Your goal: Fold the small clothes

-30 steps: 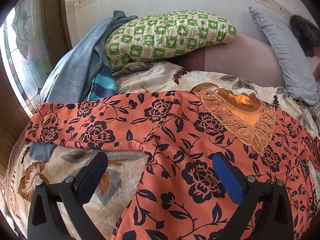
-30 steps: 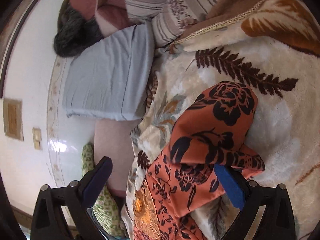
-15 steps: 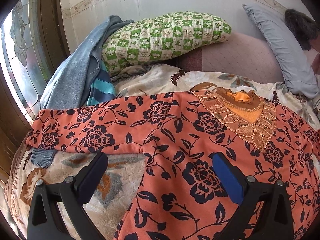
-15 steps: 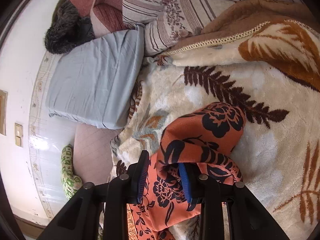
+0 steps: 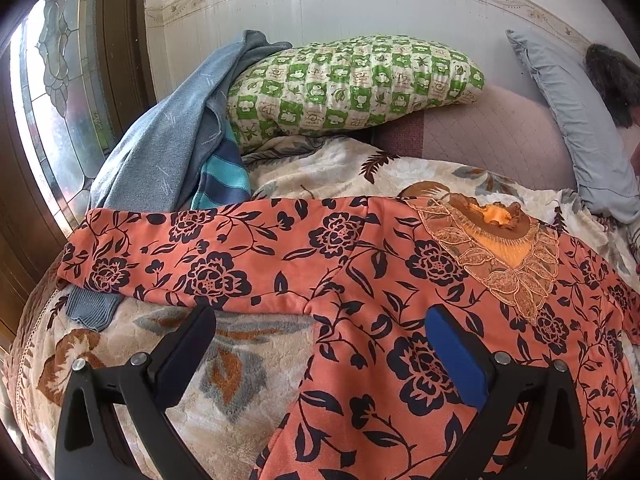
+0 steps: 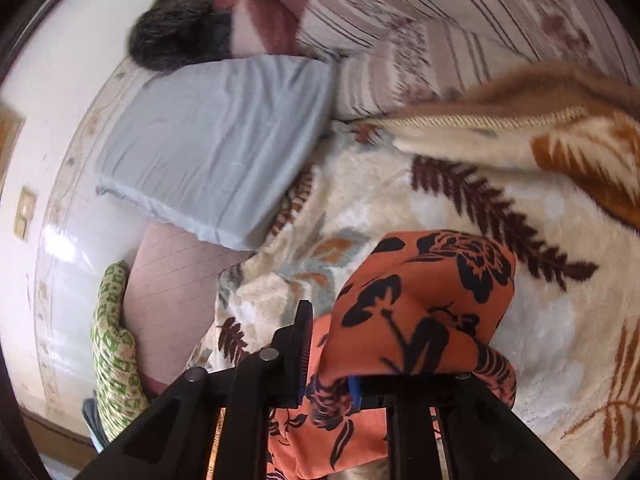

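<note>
An orange top with a black flower print lies spread on the cream leaf-patterned blanket, its embroidered neckline to the far right and one sleeve stretched out to the left. My left gripper is open, hovering over the armpit seam. In the right wrist view my right gripper is shut on the other sleeve, which is lifted and bunched over the fingers.
A green checked pillow and a blue-grey garment lie at the far side by the wall. A grey pillow, a dark furry item and a striped quilt lie beyond the sleeve. A window is on the left.
My right gripper closed on the sleeve and has lifted it off the blanket. My left gripper stays open and has drifted slightly back over the top.
</note>
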